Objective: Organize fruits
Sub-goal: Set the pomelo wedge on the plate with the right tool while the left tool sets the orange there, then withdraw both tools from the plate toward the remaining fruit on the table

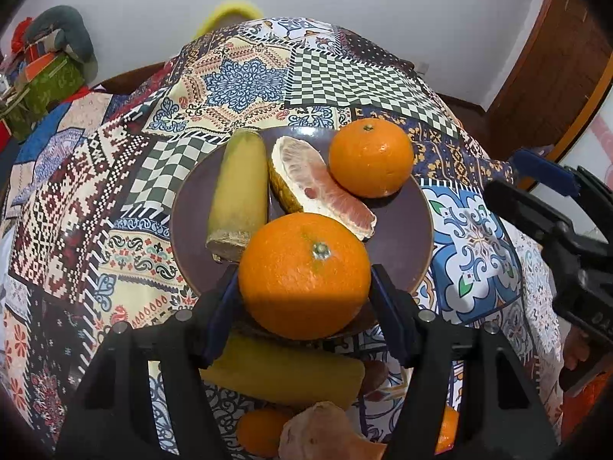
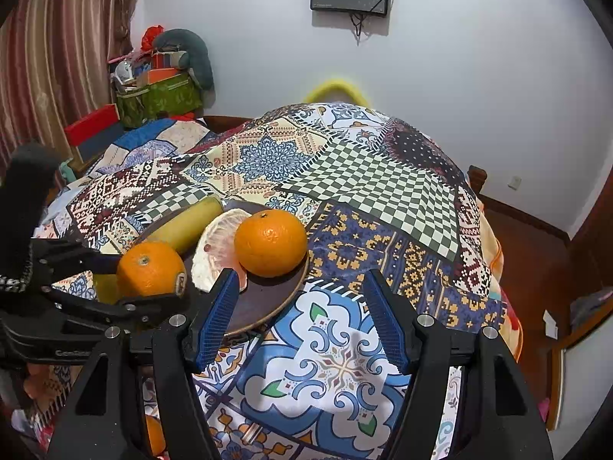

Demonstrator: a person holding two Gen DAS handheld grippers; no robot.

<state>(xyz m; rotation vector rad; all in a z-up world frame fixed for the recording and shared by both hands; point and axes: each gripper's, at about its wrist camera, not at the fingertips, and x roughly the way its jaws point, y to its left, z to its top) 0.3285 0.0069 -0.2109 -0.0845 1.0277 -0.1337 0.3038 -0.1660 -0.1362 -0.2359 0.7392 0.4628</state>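
My left gripper (image 1: 304,287) is shut on a large orange (image 1: 304,274) and holds it over the near rim of a dark purple plate (image 1: 402,237). On the plate lie a yellow-green banana (image 1: 239,191), a pomelo wedge (image 1: 318,184) and a second orange (image 1: 371,157). The right wrist view shows the same held orange (image 2: 150,268), plate (image 2: 268,299), banana (image 2: 187,226), wedge (image 2: 216,247) and second orange (image 2: 270,242). My right gripper (image 2: 300,318) is open and empty, to the right of the plate above the cloth.
A patchwork tablecloth (image 1: 237,88) covers the table. Below the left gripper lie another banana (image 1: 283,373), a piece of ginger (image 1: 325,435) and more oranges (image 1: 260,431). A green basket of clutter (image 2: 159,96) stands at the far left by the wall.
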